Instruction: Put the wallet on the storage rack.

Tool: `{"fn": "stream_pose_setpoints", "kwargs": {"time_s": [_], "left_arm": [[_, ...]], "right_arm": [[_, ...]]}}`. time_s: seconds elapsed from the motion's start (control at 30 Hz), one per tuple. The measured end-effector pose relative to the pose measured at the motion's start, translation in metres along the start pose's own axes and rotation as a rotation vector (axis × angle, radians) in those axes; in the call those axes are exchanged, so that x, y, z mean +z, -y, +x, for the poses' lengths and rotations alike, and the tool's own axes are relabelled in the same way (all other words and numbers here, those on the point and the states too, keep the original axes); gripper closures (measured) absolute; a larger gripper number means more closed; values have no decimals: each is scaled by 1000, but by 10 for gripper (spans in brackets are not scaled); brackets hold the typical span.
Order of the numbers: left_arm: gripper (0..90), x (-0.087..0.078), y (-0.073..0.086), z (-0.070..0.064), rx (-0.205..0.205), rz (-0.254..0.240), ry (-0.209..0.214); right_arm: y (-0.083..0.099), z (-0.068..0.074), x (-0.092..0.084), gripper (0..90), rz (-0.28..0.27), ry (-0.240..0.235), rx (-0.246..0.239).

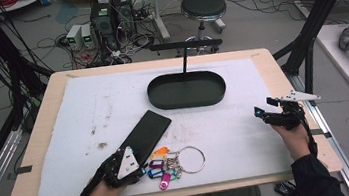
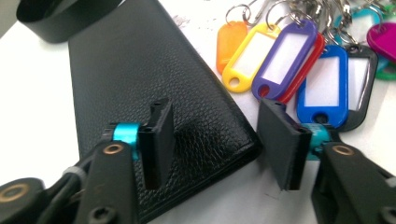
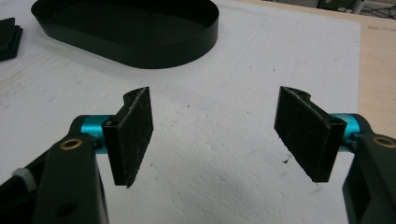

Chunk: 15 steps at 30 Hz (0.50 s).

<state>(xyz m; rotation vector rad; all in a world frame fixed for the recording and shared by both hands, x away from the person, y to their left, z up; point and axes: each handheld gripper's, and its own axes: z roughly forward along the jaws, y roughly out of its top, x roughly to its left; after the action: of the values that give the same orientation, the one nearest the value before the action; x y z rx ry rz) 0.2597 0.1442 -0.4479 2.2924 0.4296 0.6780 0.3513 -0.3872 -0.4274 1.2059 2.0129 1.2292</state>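
In the left gripper view the left gripper [image 2: 219,140] stands with its jaws wide apart, straddling the near corner of the black leather wallet [image 2: 154,79]: one jaw is over the leather, the other off its edge beside the coloured key tags [image 2: 299,65]. The high view adds what that close view cannot: the wallet [image 1: 147,131] lies diagonally on the white mat [image 1: 87,103], the key tags [image 1: 163,166] just beside the gripper [image 1: 138,165]. The right gripper [image 3: 217,135] is likewise wide and empty, over bare mat, with the black oval tray [image 3: 126,28] beyond.
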Motion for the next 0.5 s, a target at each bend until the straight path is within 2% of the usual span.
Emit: {"fn": "stream_pose_setpoints", "kwargs": {"time_s": [0.13, 0.17, 0.33, 0.5], "left_arm": [[661, -5, -3, -1, 6, -4, 12], [729, -6, -4, -1, 9, -9, 15], [767, -12, -7, 2, 2, -33, 3], [779, -22, -9, 6, -19, -104, -23]], "right_arm": [[0, 1, 0, 287, 4, -3, -1], [0, 2, 0, 288, 1, -3, -5], [0, 1, 0, 288, 2, -4, -4], [0, 1, 0, 288, 0, -3, -5]]}}
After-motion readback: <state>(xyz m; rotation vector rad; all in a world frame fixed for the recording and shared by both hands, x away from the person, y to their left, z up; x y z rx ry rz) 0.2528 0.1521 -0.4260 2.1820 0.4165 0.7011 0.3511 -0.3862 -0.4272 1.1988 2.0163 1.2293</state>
